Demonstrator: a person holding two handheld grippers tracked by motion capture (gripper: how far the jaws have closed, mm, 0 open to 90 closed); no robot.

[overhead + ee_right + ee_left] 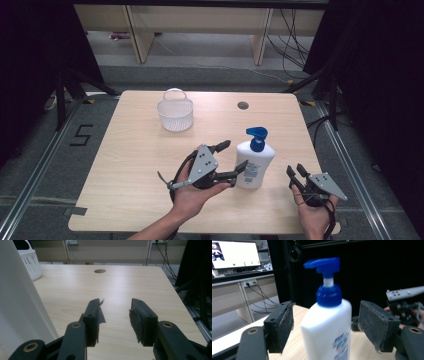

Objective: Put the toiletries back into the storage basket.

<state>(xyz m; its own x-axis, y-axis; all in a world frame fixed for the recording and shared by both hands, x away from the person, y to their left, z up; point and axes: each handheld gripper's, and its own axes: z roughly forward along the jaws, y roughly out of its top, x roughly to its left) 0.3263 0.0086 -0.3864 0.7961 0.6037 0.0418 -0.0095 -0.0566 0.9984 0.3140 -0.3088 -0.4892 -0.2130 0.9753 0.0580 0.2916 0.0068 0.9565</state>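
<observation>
Even overhead light falls on the pale wooden table (150,165), leaving soft, faint shadows, while black curtains at both sides sink into darkness. In the left gripper view the pump bottle (327,322) looms soft and blurred at close range; a monitor (235,253) glares white behind it.

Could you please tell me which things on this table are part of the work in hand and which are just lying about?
In the job:
- pump bottle, white with a blue pump, upright
- left tongs, open, a jaw on either side of the bottle, not pressing

Lying about:
- white plastic basket, at the table's far side
- right tongs, open, nothing between them
</observation>
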